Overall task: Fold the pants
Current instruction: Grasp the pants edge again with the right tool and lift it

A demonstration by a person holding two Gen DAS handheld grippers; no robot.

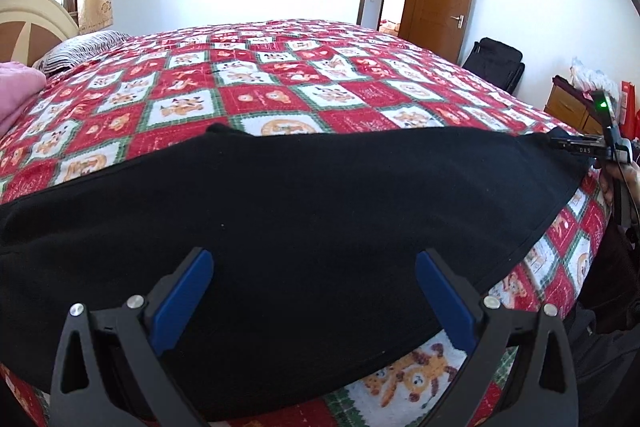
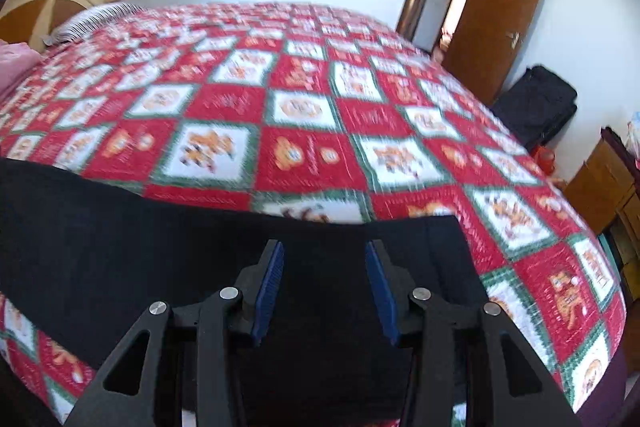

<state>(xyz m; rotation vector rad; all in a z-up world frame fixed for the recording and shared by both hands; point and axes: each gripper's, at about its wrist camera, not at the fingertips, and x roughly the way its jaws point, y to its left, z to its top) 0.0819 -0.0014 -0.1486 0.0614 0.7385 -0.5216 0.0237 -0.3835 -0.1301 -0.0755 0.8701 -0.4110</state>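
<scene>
I find the black pants point(image 1: 280, 211) lying flat along the near edge of the quilted bed cover point(image 1: 280, 75), long axis running left to right across both views. My left gripper point(image 1: 314, 259) hangs over their middle, jaws wide apart, nothing between the pads. My right gripper point(image 2: 324, 251) sits over the right-hand end of the pants, near the far right corner; its jaws stand partly apart and the left wrist view does not show whether a pad touches the cloth. The right wrist view is blurred. In my judgement the right gripper is nearer the end to be lifted, so the fold should travel from there leftward along the pants.
</scene>
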